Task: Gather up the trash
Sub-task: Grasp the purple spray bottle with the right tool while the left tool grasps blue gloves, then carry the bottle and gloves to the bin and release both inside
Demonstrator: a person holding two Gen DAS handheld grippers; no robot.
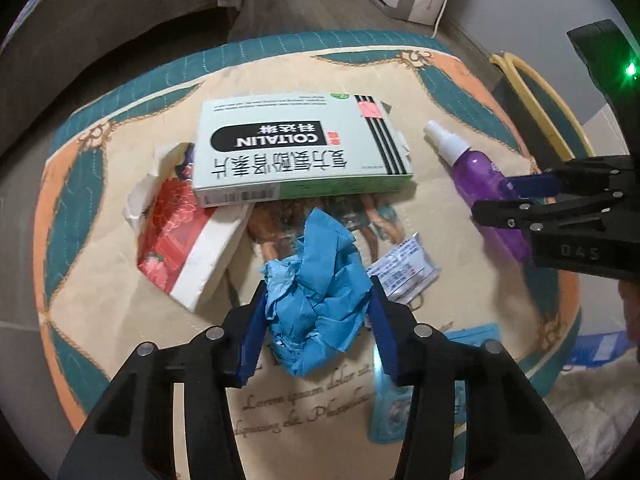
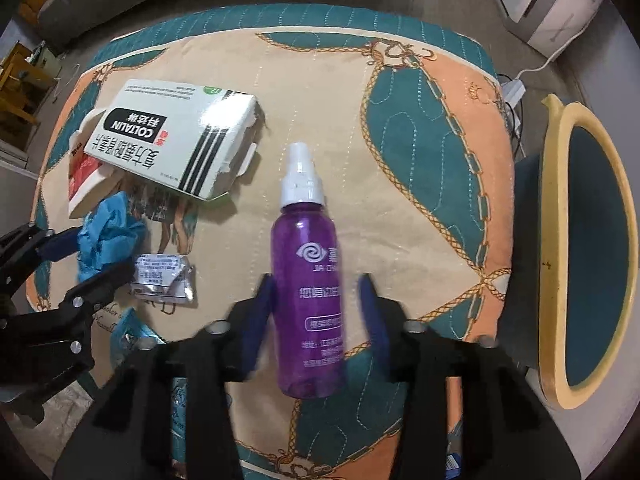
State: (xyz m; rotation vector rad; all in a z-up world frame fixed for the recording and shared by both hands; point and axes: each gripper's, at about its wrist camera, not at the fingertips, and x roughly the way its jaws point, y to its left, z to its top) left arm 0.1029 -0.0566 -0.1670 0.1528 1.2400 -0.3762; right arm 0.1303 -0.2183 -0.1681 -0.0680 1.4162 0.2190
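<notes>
Crumpled blue paper point(image 1: 316, 292) sits pinched in the left gripper point(image 1: 316, 320) jaws for binning, while the right gripper point(image 2: 316, 320) jaws straddle the purple spray bottle point(image 2: 306, 280), not visibly clamped.

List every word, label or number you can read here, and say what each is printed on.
"COLTALIN": medicine box, upside down; its Chinese characters I will not transcribe, its fine print is too small.
"DAS": body of the right gripper.
"Lorem ipsum dolor sit": script on the cushion cover.
Purple spray bottle: logo and Chinese lines, blurred.
Foil sachet: unreadable.

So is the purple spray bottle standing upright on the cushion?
No, the purple spray bottle lies flat on its side on the patterned cushion, white nozzle pointing away from the right gripper.
</notes>
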